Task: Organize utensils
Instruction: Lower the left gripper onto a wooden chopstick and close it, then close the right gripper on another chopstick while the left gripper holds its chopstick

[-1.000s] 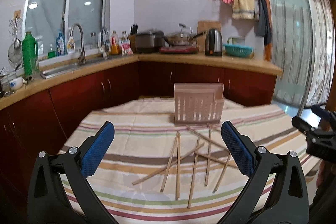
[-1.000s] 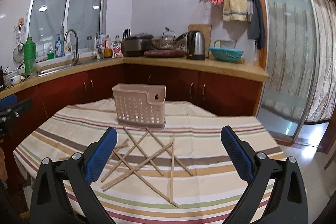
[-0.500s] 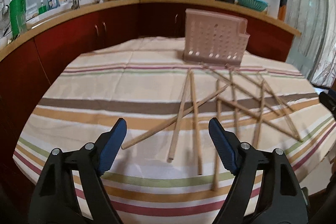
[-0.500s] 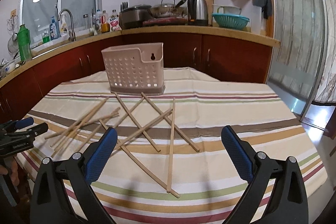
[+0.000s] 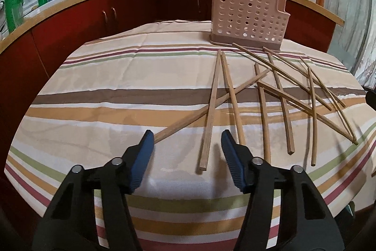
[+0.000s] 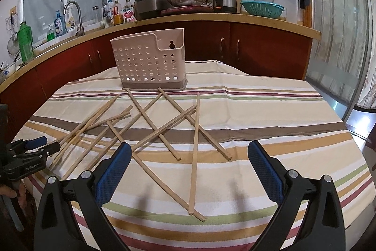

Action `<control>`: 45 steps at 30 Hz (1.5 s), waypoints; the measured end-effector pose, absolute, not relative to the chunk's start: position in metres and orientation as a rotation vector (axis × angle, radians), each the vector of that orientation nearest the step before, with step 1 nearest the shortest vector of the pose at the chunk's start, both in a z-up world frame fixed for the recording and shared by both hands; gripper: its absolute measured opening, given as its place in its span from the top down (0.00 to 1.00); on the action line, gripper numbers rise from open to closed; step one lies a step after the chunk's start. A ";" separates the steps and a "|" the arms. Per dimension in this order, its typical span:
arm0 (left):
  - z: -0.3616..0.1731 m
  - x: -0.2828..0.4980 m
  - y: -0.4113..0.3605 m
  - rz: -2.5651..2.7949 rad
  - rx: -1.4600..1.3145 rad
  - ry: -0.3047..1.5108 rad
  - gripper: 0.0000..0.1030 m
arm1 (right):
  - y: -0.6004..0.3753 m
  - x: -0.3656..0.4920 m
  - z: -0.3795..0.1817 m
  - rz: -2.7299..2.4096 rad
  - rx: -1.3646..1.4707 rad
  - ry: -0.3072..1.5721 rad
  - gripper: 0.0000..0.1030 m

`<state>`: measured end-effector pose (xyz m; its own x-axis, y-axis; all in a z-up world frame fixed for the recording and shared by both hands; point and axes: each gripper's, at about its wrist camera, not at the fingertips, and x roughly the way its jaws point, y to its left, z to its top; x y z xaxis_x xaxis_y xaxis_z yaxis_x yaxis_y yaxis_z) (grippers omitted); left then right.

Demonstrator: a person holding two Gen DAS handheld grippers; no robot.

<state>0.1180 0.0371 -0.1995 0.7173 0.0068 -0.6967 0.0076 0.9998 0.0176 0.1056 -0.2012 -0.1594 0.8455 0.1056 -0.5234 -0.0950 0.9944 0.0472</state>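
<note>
Left gripper (image 5: 186, 141) released over chopsticks (image 5: 209, 114), one end hidden behind its pad; right gripper (image 6: 189, 159) released; holder (image 6: 150, 62) upper centre.

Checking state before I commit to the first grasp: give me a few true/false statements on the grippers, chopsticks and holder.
1. The left gripper is open, holding nothing. True.
2. Some chopsticks already stand in the pink holder. False: all those visible lie scattered on the striped tablecloth; none shows above its rim.
3. The holder stands upright at the table's far side. True.
4. The right gripper is shut on a chopstick. False: it is open and empty.
5. The chopsticks lie parallel. False: several cross.
</note>
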 end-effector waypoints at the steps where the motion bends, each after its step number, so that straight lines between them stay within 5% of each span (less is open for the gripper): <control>1: -0.200 0.118 0.036 -0.005 0.020 0.769 0.50 | -0.201 0.106 -0.160 0.106 0.020 0.554 0.06; 10: -0.205 0.121 0.026 -0.102 0.024 0.777 0.83 | -0.202 0.107 -0.163 0.103 0.024 0.559 0.06; 15: -0.204 0.120 0.023 -0.134 0.034 0.768 0.93 | -0.204 0.108 -0.164 0.101 0.026 0.563 0.06; 30: -0.195 0.113 0.024 -0.122 0.039 0.714 0.94 | -0.206 0.105 -0.179 0.101 -0.013 0.579 0.07; 32: -0.195 0.113 0.025 -0.124 0.036 0.713 0.94 | -0.202 0.104 -0.181 0.118 -0.028 0.583 0.15; 35: -0.195 0.113 0.026 -0.124 0.033 0.712 0.94 | -0.199 0.104 -0.187 0.155 -0.048 0.614 0.41; 45: -0.193 0.111 0.026 -0.125 0.037 0.705 0.94 | -0.199 0.105 -0.200 0.143 -0.065 0.643 0.49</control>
<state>0.1110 0.0263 -0.1934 0.7546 -0.1024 -0.6482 0.1274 0.9918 -0.0084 0.1048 -0.1989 -0.2005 0.7906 0.1130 -0.6018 -0.1534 0.9880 -0.0160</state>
